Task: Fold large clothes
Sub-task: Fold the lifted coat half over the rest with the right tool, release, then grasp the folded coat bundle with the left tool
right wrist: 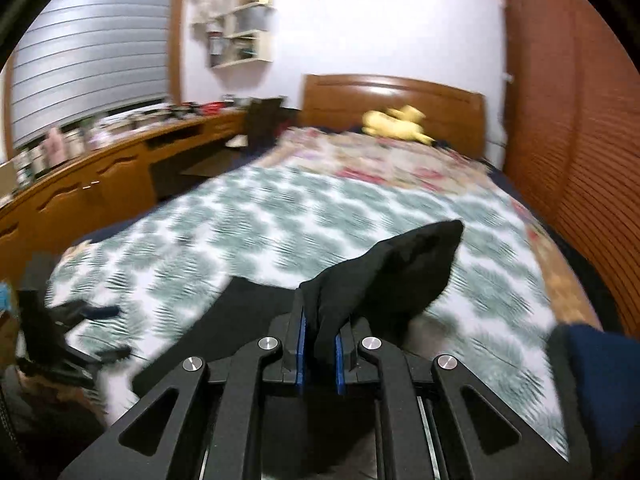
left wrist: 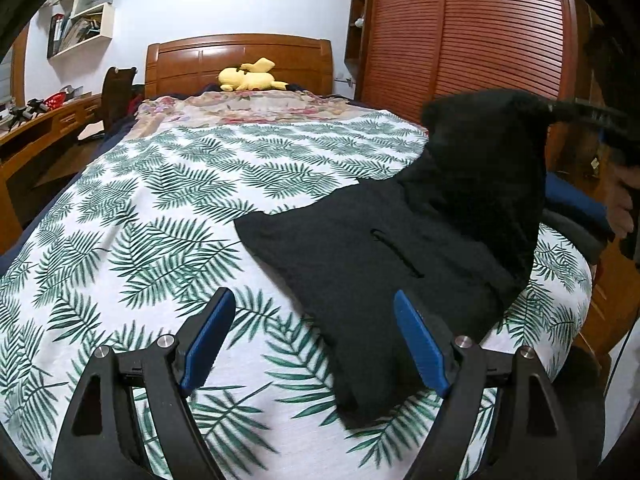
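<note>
The black garment [left wrist: 400, 248] lies on the bed [left wrist: 160, 208], occupying the centre right of the left wrist view. Its lower portion rests flat on the leaf-print cover; its right-hand portion is lifted into a tall peak at the upper right of that frame.

Right tool [right wrist: 320, 354]: pressed together on a fold of the black garment. In the right wrist view the cloth emerges from between the blue pads [right wrist: 301, 354] and rises to a loose flap right of centre. The background of this view is blurred.

Left tool [left wrist: 316, 340]: spread wide, pinching nothing. It sits at the lower centre of the left wrist view, above the near edge of the garment. Whether either pad touches the cloth cannot be determined.

Probable step: the right tool carries one side of the garment across to form a fold, while the left tool is positioned to pin or take the near edge.

Hazards from this state:
- Only a narrow bunch of cloth is clamped. The garment appears thick and heavy; its weight may pull it out of the pads during the carry.
- The flat portion is not restrained. Lifting from one point may drag the whole garment across the cover, skewing the fold line.
- The raised part hangs in a crumpled peak. Laid down this way, it may trap wrinkles or double over unevenly.
- A folded dark blue item [left wrist: 576, 200] lies near the right bed edge; the swung cloth may snag it.
</note>
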The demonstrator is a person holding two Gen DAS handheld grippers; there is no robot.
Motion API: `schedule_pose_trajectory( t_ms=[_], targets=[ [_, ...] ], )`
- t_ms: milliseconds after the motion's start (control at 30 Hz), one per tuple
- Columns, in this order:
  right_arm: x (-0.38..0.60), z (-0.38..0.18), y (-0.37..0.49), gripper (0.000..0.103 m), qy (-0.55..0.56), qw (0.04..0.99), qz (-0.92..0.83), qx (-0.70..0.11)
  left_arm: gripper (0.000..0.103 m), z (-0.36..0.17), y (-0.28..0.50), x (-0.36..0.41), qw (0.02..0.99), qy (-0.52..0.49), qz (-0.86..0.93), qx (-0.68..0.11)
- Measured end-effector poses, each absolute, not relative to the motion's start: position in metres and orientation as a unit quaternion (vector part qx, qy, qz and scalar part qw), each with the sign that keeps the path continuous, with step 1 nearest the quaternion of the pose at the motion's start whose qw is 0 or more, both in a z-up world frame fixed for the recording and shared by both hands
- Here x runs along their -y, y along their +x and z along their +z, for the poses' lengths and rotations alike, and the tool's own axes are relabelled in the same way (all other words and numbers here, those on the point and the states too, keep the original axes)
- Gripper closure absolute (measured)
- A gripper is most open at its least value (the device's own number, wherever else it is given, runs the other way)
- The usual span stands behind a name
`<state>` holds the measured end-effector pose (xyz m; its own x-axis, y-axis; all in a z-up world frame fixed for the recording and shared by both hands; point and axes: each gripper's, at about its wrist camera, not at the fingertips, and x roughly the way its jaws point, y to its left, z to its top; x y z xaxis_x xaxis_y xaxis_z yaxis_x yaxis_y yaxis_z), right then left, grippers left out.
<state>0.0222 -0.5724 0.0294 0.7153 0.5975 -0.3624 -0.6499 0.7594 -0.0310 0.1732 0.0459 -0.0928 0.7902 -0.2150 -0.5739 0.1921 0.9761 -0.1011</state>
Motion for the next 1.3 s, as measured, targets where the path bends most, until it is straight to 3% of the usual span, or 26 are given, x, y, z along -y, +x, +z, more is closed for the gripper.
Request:
schedule_pose_trajectory(
  t_ms=[367, 467, 533, 567, 767, 933, 1167, 1300],
  targets=[
    [0.474, -0.062, 0.007, 0.087, -0.131, 0.866, 0.407, -0.261, 0.021, -0.098, 0.171, -0.072, 0.947, -0.032, -0.084, -0.309],
    [0.471, -0.052, 0.004, 0.076, -0.122, 0.862, 0.42, -0.257, 0.021, -0.098, 0.171, -0.074, 0.947, -0.034, -0.083, -0.308],
    [0.478, -0.042, 0.0, 0.061, -0.119, 0.865, 0.422, -0.245, 0.021, -0.098, 0.172, -0.073, 0.947, -0.032, -0.084, -0.308],
    [0.484, -0.037, -0.001, 0.057, -0.121, 0.868, 0.419, -0.239, 0.021, -0.098, 0.172, -0.073, 0.947, -0.031, -0.086, -0.307],
    [0.524, -0.023, -0.016, 0.057, -0.146, 0.894, 0.369, -0.207, 0.021, -0.093, 0.171, -0.069, 0.949, -0.036, -0.094, -0.299],
    [0.544, -0.039, -0.01, 0.057, -0.144, 0.896, 0.346, -0.24, 0.021, -0.087, 0.168, -0.059, 0.951, -0.035, -0.107, -0.287],
    [0.54, -0.067, 0.005, 0.057, -0.12, 0.871, 0.35, -0.324, 0.042, -0.079, 0.161, -0.035, 0.949, -0.03, -0.155, -0.273],
    [0.534, -0.079, 0.002, 0.057, -0.117, 0.869, 0.352, -0.327, 0.046, -0.078, 0.16, -0.02, 0.945, -0.025, -0.18, -0.272]
  ],
)
